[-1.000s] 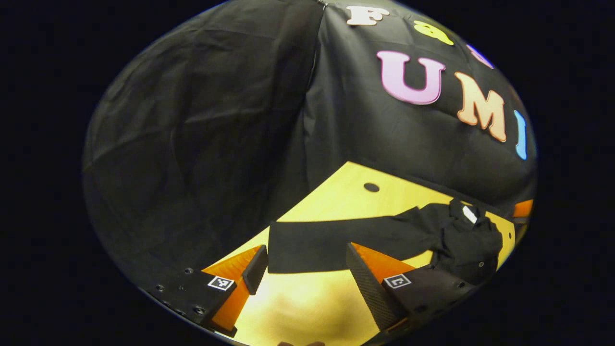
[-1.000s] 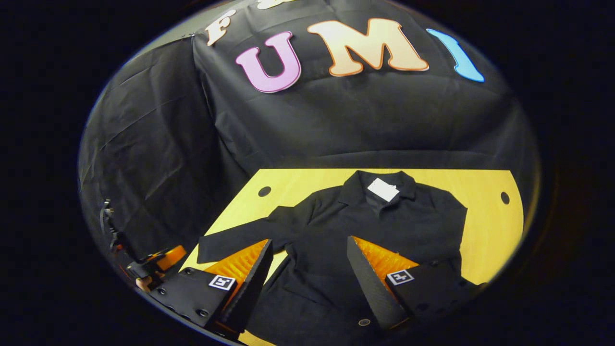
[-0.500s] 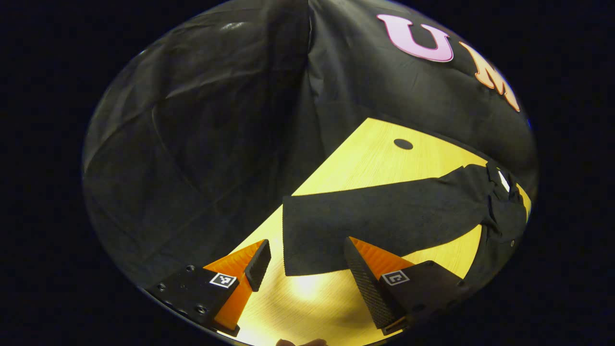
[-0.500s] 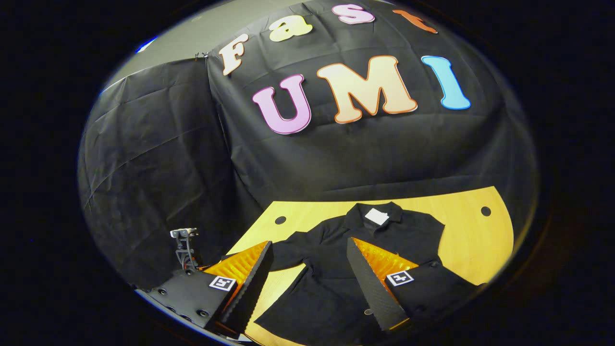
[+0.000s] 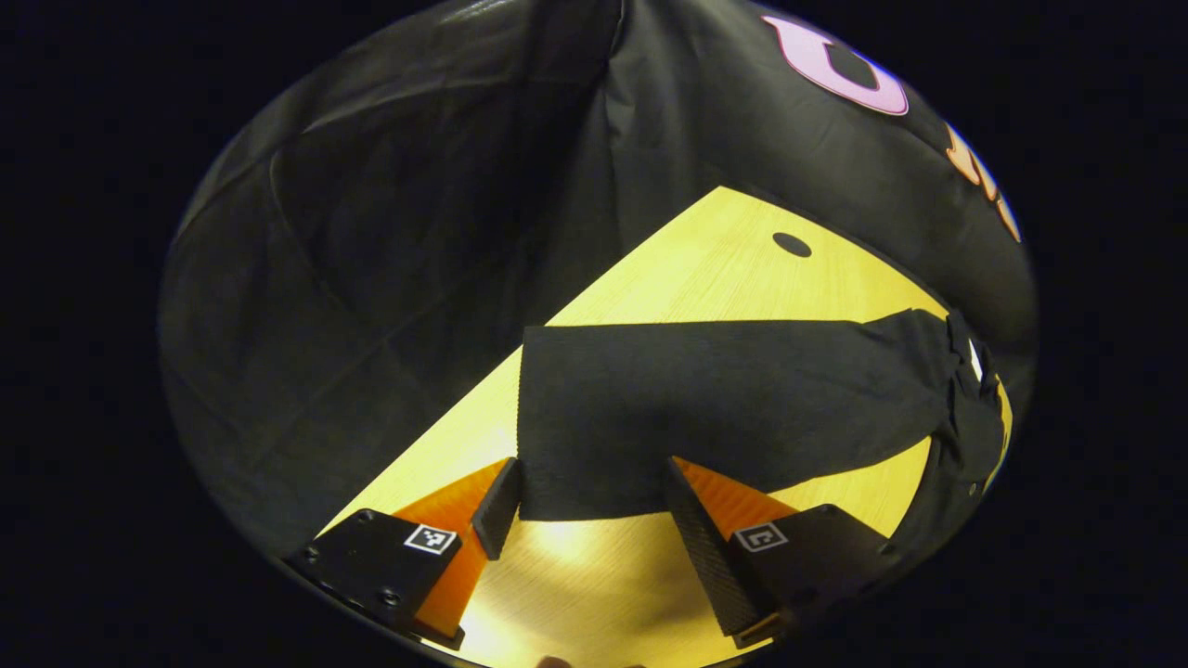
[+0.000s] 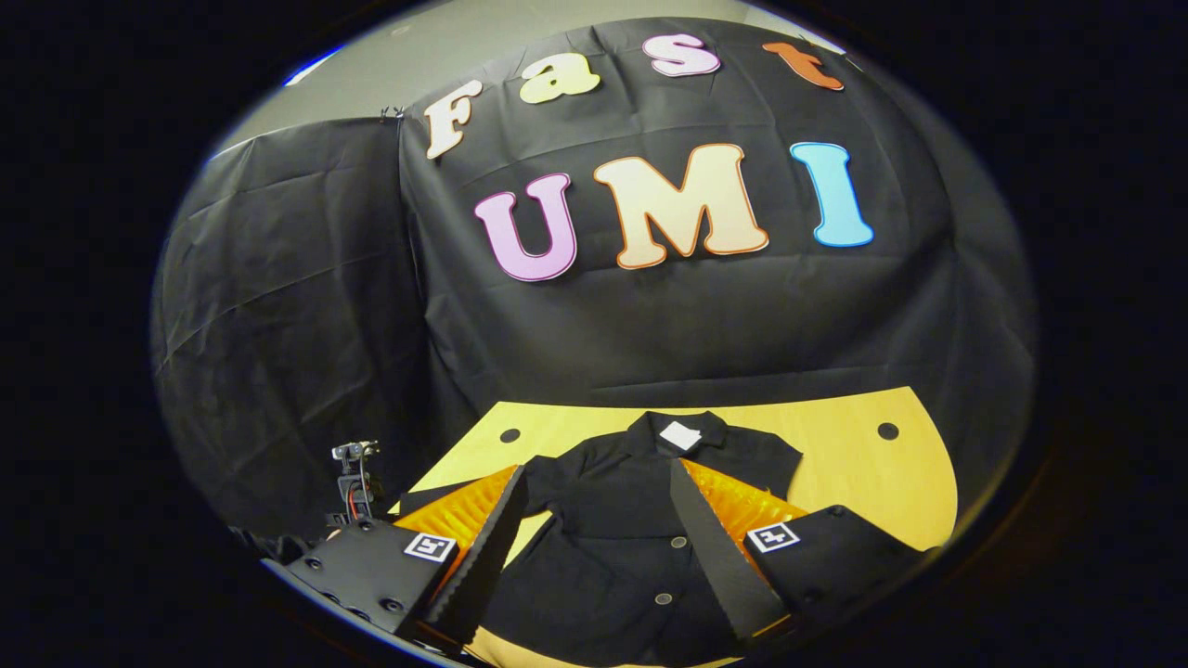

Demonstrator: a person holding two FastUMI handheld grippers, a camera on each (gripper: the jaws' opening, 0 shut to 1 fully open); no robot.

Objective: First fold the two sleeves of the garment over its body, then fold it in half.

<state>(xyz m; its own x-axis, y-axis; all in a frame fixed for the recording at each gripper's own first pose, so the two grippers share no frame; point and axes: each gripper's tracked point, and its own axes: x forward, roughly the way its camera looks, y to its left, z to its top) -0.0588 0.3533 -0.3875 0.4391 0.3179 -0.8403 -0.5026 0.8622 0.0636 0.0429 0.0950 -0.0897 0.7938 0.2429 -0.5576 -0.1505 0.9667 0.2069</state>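
Note:
A black buttoned jacket [image 6: 613,520] lies flat on the yellow table [image 6: 863,482], its collar with a white label [image 6: 680,434] at the far side. One long sleeve [image 5: 742,399] stretches out sideways across the table [image 5: 705,269]. Its cuff end [image 5: 580,464] lies just at the tips of my left gripper [image 5: 589,487], which is open with a finger on either side of the cuff, low over the table. My right gripper [image 6: 596,487] is open, held above the jacket's lower half and touching nothing.
Black cloth walls close the table at the back and left. Round holes [image 5: 792,244] [image 6: 888,430] sit near the table's far corners. A small wired device [image 6: 355,468] stands at the left table edge in the right gripper view.
My left gripper has moved in on the sleeve, so the cuff now lies between its fingertips. My right gripper has drawn back from the jacket, which looks smaller and farther.

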